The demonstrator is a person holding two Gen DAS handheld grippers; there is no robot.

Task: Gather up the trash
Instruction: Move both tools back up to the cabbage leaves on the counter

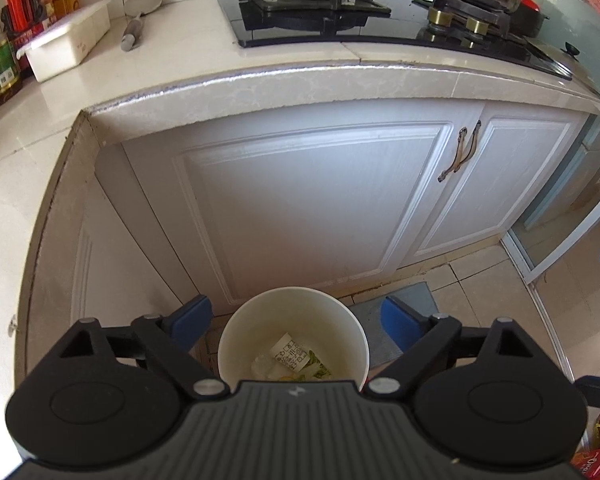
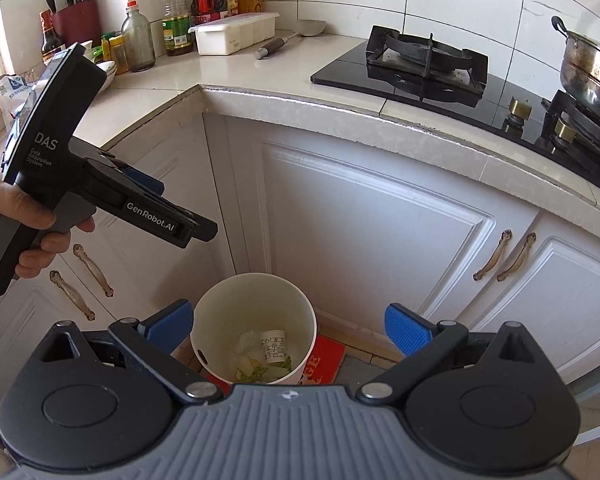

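A white trash bin (image 1: 294,332) stands on the floor at the cabinet corner, holding a printed paper scrap (image 2: 274,345) and green scraps. Both the left gripper (image 1: 296,326) and right gripper (image 2: 288,326) hover above it, fingers spread, empty. The counter edge (image 1: 260,88) overhangs beyond.

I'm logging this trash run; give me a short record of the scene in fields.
place: kitchen corner, white cabinets
bin: white bin on the floor, open top
in bin: small printed bottle, green scraps
left claw: open, empty, above bin
right claw: open, empty, above bin
stove: steel pot on the right burner
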